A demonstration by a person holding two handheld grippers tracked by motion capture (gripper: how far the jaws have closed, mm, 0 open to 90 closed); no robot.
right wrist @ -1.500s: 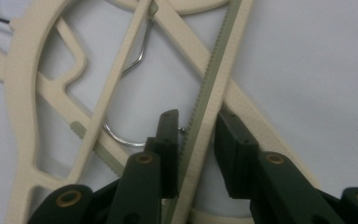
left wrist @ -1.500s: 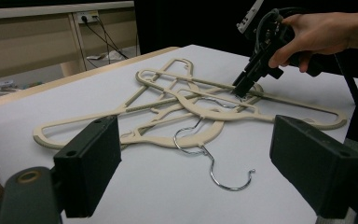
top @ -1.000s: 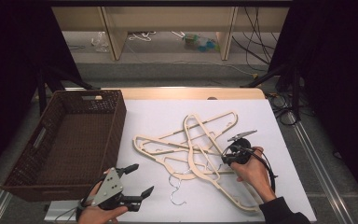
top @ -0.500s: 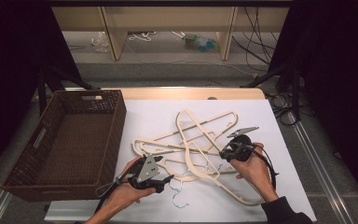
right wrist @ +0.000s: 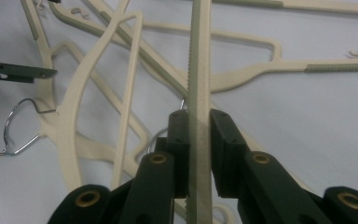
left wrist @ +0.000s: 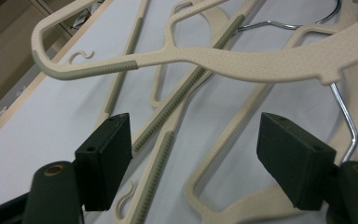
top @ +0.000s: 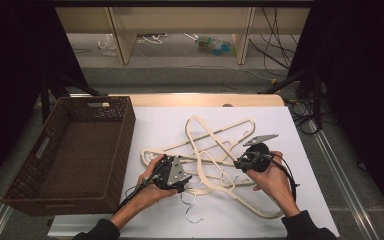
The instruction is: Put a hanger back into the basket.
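The cream hangers (top: 215, 155) lie tangled on the white table (top: 305, 200), right of the wicker basket (top: 70, 160), which holds 0 so far. The right gripper (right wrist: 199, 135) clamps 1 hanger bar (right wrist: 198, 70); the left gripper (left wrist: 193, 158) hovers agape over another, jaws just widening.
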